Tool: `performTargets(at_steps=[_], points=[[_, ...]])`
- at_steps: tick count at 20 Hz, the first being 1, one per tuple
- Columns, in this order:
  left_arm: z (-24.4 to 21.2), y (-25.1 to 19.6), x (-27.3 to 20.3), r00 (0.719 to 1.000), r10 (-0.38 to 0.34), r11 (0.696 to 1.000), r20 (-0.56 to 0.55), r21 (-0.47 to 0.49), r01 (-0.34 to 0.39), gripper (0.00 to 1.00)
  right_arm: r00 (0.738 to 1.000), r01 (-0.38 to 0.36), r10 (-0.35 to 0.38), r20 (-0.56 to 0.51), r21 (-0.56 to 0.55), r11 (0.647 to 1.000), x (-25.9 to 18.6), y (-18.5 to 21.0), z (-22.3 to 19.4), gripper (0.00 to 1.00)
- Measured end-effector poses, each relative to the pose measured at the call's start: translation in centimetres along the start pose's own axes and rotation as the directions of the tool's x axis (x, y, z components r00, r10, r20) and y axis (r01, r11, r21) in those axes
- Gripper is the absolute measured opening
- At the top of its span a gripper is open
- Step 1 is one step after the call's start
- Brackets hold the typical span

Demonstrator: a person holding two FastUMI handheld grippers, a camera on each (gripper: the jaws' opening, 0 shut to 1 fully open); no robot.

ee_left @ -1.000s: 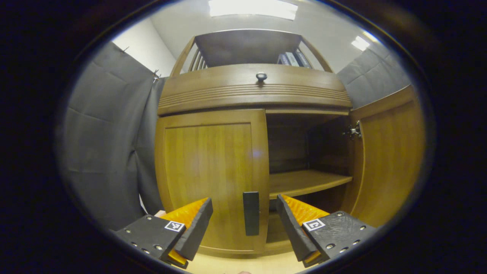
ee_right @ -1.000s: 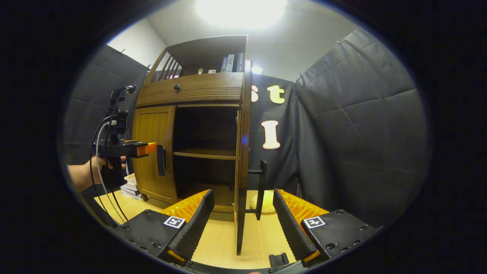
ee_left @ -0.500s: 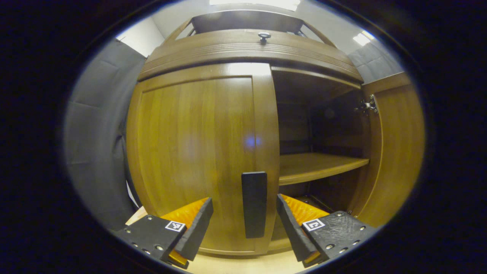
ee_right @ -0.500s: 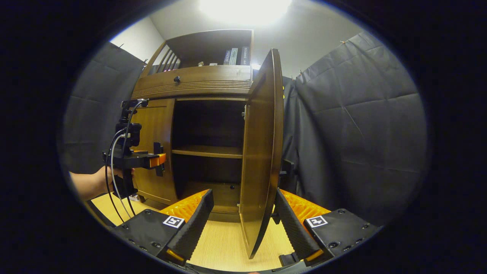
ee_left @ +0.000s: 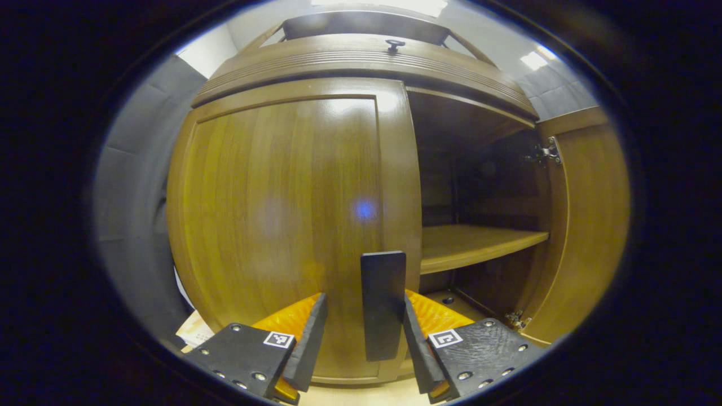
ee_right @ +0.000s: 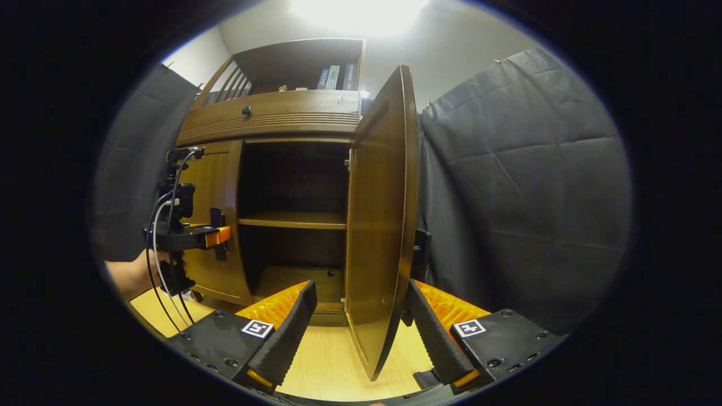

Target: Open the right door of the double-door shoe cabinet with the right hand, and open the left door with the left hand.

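The brown wooden shoe cabinet's left door (ee_left: 271, 214) is closed. Its black bar handle (ee_left: 383, 304) stands upright between the fingers of my left gripper (ee_left: 364, 299). The right finger (ee_left: 414, 338) lies against the handle, while the left finger (ee_left: 310, 344) is a small gap away. The right door (ee_right: 378, 214) stands swung out, inner face showing, its lower edge between the fingers of my open right gripper (ee_right: 361, 287), which does not touch it. That door's handle (ee_right: 422, 254) peeks out behind it. In the right gripper view, my left gripper (ee_right: 220, 237) is at the left door (ee_right: 217, 186).
Inside the open right half, a wooden shelf (ee_left: 474, 245) crosses a dark interior. A drawer with a round knob (ee_left: 395, 44) runs above both doors, and books (ee_right: 335, 76) stand on top. The cabinet stands on a light wooden surface (ee_right: 327, 361), with black cloth walls (ee_right: 519, 197) around it.
My left gripper has come up to the left door's handle and its fingers have narrowed around it. The right door has swung wider, from edge-on to showing its inner face.
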State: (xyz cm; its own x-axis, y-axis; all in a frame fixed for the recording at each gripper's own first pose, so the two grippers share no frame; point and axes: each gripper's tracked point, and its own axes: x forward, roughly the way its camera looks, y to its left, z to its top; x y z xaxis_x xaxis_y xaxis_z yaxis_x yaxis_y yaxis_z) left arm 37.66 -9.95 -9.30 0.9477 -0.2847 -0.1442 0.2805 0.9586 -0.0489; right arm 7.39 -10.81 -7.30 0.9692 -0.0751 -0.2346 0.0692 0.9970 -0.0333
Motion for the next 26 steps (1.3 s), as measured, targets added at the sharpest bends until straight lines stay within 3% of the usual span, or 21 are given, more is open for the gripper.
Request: performTargets(at_steps=[1, 3, 10, 13, 26], points=[[0.3, -0.9, 0.1, 1.0, -0.012, 1.0, 0.007, -0.023, 0.012, 0.71, 1.0, 0.008, -0.008, -0.005, -0.005, 1.0, -0.2, -0.1, -0.1, 1.0], [0.2, -1.3, 0.2, 1.0, 0.003, 1.0, 0.002, 0.016, -0.003, 0.36, 1.0, 0.025, -0.025, -0.011, -0.008, 1.0, -0.6, -0.2, -0.3, 1.0], [0.0, -0.9, -0.6, 0.999, 0.046, 0.999, -0.003, -0.008, -0.046, 0.19, 1.0, 0.012, -0.012, 0.003, -0.01, 1.0, -3.6, 0.4, -0.4, 1.0], [0.4, -0.9, -2.6, 0.998, 0.06, 0.998, -0.009, -0.027, -0.06, 0.17, 1.0, -0.029, 0.028, -0.007, -0.025, 0.999, -4.6, 0.7, -0.6, 0.97], [-0.1, 1.9, -12.7, 0.996, 0.087, 0.995, -0.009, -0.042, -0.087, 0.17, 0.997, -0.076, 0.076, 0.014, 0.024, 0.997, -10.2, 1.1, -0.7, 1.0]])
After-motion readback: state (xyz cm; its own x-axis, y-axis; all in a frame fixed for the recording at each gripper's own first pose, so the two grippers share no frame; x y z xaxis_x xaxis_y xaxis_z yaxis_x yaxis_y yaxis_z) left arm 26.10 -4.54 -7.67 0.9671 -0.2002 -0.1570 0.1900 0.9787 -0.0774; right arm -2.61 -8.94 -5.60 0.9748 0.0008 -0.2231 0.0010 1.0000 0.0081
